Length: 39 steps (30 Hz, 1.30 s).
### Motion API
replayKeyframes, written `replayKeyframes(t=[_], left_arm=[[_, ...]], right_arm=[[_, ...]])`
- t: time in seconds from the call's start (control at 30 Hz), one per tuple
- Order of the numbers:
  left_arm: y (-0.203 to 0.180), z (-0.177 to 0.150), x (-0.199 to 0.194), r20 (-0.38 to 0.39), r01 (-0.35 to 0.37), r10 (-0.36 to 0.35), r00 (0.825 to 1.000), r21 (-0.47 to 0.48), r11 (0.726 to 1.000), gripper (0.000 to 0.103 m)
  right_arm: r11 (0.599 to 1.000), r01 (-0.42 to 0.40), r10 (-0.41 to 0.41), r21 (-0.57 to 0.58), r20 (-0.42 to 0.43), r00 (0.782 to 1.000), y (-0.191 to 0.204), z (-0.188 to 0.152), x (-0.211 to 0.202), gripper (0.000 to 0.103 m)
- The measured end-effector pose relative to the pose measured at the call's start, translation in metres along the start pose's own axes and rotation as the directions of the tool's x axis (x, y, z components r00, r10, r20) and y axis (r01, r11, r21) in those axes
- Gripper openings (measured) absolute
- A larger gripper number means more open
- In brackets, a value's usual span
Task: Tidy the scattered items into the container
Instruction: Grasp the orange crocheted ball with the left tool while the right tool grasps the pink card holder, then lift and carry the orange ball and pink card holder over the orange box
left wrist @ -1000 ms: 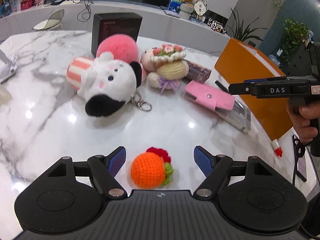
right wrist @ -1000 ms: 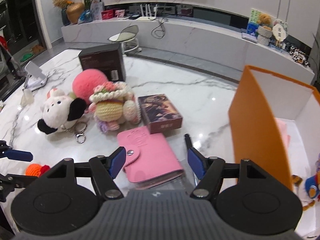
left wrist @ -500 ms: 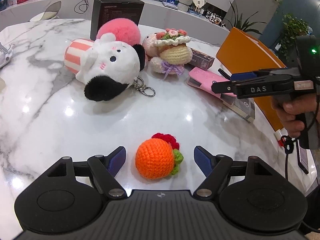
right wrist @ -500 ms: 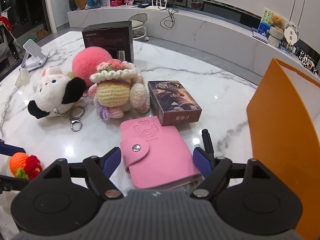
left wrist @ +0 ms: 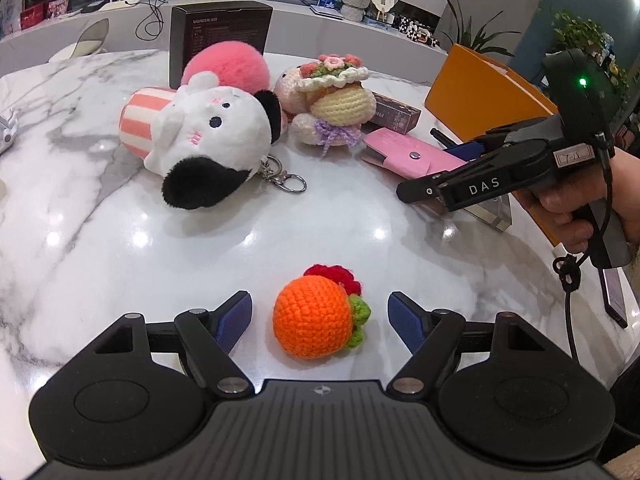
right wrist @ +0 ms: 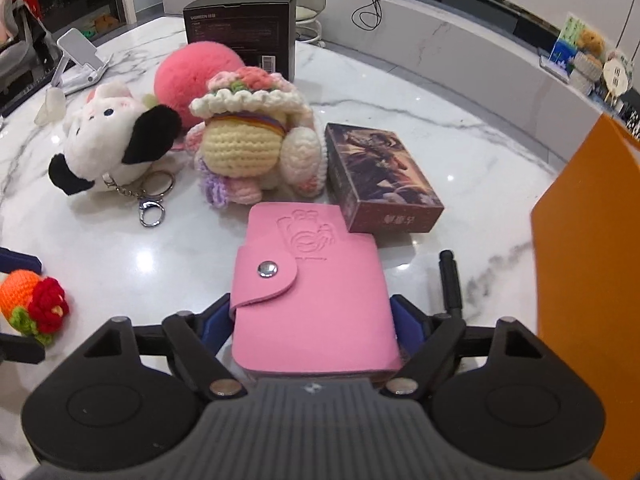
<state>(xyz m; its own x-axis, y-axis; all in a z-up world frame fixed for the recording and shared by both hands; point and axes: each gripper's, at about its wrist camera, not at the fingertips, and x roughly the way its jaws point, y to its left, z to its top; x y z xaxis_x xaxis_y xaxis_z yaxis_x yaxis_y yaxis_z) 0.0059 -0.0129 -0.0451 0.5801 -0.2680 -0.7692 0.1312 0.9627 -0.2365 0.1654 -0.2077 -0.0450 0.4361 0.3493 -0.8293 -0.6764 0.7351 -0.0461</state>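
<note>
Left gripper (left wrist: pixel 320 314) is spread wide around the orange ball (left wrist: pixel 310 316) on the table (left wrist: pixel 120 248) without touching it, while the right gripper (right wrist: pixel 312 322) straddles the pink wallet (right wrist: pixel 312 292), pads apparently not clamped yet, orange box (right wrist: pixel 588 280) just beside.

White phone stand (right wrist: pixel 78 60) at table (right wrist: pixel 420 128) edge — potted plants (left wrist: pixel 576 36) behind.

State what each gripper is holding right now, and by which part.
Nothing is held. The left gripper straddles the orange crochet ball with clear gaps; the right gripper brackets the pink wallet without lifting it.
</note>
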Motion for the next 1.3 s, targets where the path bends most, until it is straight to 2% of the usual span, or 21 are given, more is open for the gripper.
replayKeyframes(t=[0.07,0.13,0.2,0.27,0.5,1.13,1.3], left_arm=[[0.001,0.0,0.0,0.002,0.005,-0.005,1.0,-0.005,1.0,0.088],[0.002,0.0,-0.001,0.003,0.007,-0.007,1.0,-0.009,1.0,0.082],[0.001,0.0,-0.001,-0.001,0.011,-0.011,1.0,-0.004,1.0,0.06],[-0.002,0.001,-0.001,-0.006,0.003,-0.003,1.0,0.012,1.0,0.055],[-0.01,0.003,-0.005,0.004,0.018,-0.019,1.0,0.058,0.998,0.054],[-0.025,0.015,-0.014,0.033,0.043,-0.045,0.998,0.06,0.997,0.054],[-0.029,0.02,-0.016,0.042,0.041,-0.044,0.998,0.07,0.997,0.054]], right_arm=[[1.0,-0.005,0.005,0.003,-0.005,1.0,0.0,0.001,-0.001,0.082],[1.0,-0.016,0.016,0.009,-0.008,1.0,-0.001,0.001,-0.002,0.081],[1.0,-0.022,0.022,0.007,-0.011,1.0,0.001,0.001,-0.002,0.081],[1.0,-0.024,0.024,0.007,-0.016,1.0,0.002,0.0,-0.002,0.081],[0.999,-0.03,0.03,0.015,-0.021,0.999,0.003,0.001,-0.009,0.08],[0.999,-0.039,0.038,0.033,0.043,0.998,-0.005,0.009,-0.048,0.077],[0.998,-0.049,0.047,0.044,0.055,0.997,-0.008,0.011,-0.057,0.068]])
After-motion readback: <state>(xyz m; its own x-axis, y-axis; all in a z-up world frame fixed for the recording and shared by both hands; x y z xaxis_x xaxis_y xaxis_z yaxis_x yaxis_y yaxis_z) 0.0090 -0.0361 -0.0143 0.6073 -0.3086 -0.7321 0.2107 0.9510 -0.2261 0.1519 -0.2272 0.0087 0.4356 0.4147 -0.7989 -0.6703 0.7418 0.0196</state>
